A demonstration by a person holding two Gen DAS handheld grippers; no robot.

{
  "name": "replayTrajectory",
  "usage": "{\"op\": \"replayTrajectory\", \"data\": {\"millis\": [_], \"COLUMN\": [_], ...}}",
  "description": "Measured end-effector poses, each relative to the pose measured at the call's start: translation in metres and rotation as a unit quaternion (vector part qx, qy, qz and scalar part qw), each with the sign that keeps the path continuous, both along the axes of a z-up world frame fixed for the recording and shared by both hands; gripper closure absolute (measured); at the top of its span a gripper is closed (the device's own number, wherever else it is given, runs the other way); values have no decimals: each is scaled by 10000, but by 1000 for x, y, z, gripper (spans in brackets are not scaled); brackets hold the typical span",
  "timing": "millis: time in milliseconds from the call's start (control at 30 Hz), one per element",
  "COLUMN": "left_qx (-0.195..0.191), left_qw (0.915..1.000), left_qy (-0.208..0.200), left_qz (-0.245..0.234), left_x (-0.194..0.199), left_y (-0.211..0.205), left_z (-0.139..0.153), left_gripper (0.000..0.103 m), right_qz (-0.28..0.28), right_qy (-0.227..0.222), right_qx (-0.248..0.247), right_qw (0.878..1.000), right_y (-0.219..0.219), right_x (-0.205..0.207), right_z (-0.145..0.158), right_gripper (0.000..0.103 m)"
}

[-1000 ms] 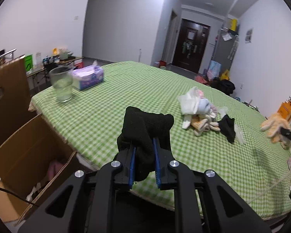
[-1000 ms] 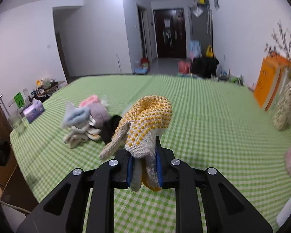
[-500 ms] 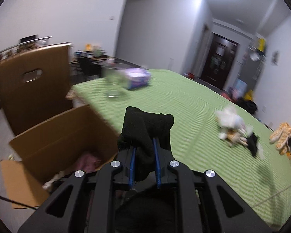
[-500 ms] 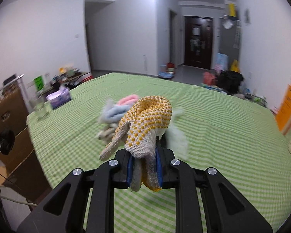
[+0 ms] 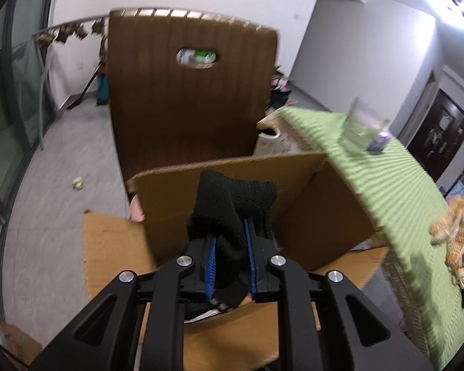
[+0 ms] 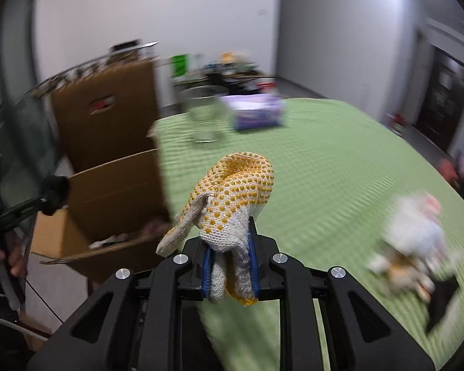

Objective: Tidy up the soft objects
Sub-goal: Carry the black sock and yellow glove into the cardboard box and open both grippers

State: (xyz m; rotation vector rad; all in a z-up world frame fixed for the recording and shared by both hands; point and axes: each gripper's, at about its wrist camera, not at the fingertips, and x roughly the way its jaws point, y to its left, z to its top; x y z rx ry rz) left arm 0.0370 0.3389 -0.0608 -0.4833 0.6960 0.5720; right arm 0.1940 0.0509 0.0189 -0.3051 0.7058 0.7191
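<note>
My left gripper [image 5: 230, 232] is shut on a black knitted glove [image 5: 233, 199] and hangs over the open cardboard box [image 5: 309, 191] beside the table. A bit of pink fabric [image 5: 136, 211] shows past the box's far flap. My right gripper [image 6: 229, 238] is shut on a yellow-dotted white work glove [image 6: 235, 198], held above the green checked tablecloth [image 6: 324, 154]. That glove also appears at the right edge of the left wrist view [image 5: 457, 225]. A blurred pile of soft items [image 6: 411, 247] with a black piece [image 6: 442, 300] lies on the cloth to the right.
A brown chair back [image 5: 191, 102] stands right behind the box. A glass [image 6: 204, 117] and a purple tissue box [image 6: 253, 113] sit at the table's far end. The box [image 6: 108, 198] is left of the table edge, near a hand [image 6: 6, 256] on the other gripper.
Both grippers swung left. The left one left the table and now hangs over the box with the black glove. The right one turned toward the table's box end; the pile slid right.
</note>
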Motion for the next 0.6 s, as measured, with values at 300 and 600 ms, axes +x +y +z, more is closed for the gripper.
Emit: {"op": "replayTrajectory", "data": {"millis": [300, 600], "left_qx": [-598, -605], "left_qw": [9975, 9956], "left_qy": [357, 496], "left_qz": [-89, -523], "left_x": [21, 60], "left_y": [19, 12], "left_z": [-48, -51], "left_gripper": [89, 82], "right_qz": [1082, 990], "right_qy": [404, 564], "right_qx": [-663, -1043], "right_qw": [9911, 9880], "right_y": [117, 151], "right_x": [8, 25], "right_z": [-59, -95], "right_gripper": [82, 48]}}
